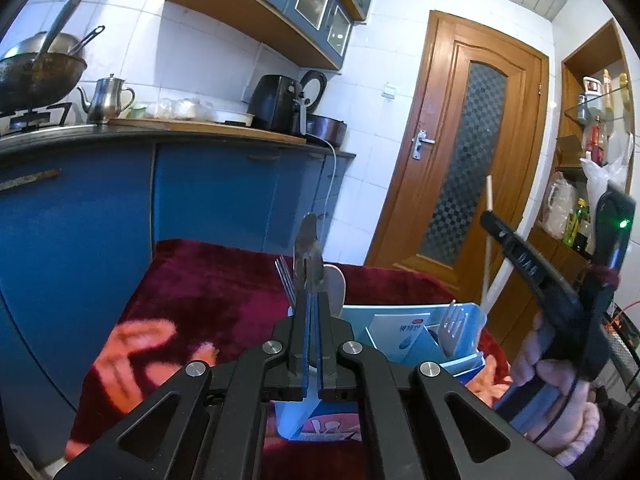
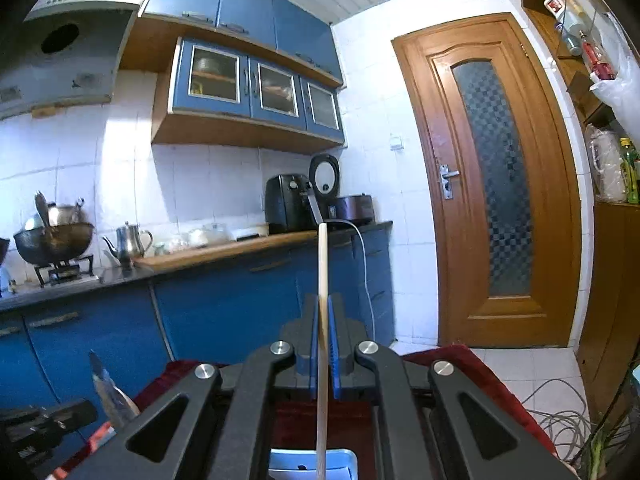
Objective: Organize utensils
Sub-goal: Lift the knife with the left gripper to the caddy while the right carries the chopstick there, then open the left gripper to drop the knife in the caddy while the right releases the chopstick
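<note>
My left gripper (image 1: 310,300) is shut on a flat metal utensil (image 1: 309,252) with a pointed, knife-like tip that sticks up between the blue pads. Just behind it, a fork (image 1: 285,280) and a pale wooden spoon (image 1: 336,286) stand in a light blue organizer (image 1: 474,320), which also holds a second fork (image 1: 452,326). At the right, a hand in a pink sleeve holds my right gripper (image 1: 490,220). My right gripper (image 2: 322,308) is shut on a wooden chopstick (image 2: 323,264) that stands upright above the organizer (image 2: 344,458). The left gripper (image 2: 80,408) and its utensil (image 2: 110,394) show at lower left.
A dark red velvet cloth (image 1: 200,280) covers the table under the organizer. Blue cabinets and a counter (image 2: 224,252) carry a wok, a kettle and an air fryer. A wooden door (image 2: 496,184) stands at the right, with shelves beside it and cables (image 2: 560,416) on the floor.
</note>
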